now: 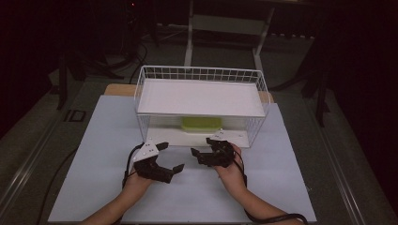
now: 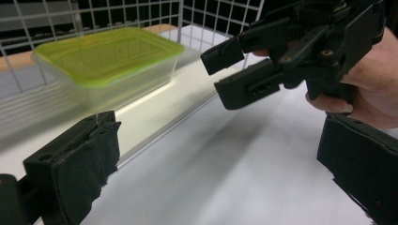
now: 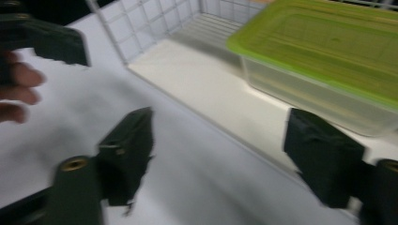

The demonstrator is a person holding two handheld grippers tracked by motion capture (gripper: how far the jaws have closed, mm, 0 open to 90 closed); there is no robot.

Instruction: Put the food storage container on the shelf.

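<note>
A clear plastic container with a green lid [image 1: 202, 123] stands on the lower floor of a white wire rack [image 1: 141, 93], under its white shelf. Both grippers hover over the white tabletop just in front of the rack. My left gripper [image 1: 171, 157] is open and holds nothing. My right gripper [image 1: 201, 146] is open too, its jaws empty. The left gripper view has the container [image 2: 108, 56] at upper left beyond my wide-set jaws [image 2: 220, 154], and the right gripper [image 2: 225, 75] at upper right. In the right gripper view the container [image 3: 328, 47] lies close ahead of my jaws [image 3: 225, 150].
The rack sits at the back middle of a white board [image 1: 281, 178] on the table. Wire mesh walls [image 1: 260, 89] close its sides and back; the front is open. A white frame [image 1: 225, 23] stands on the dark floor behind.
</note>
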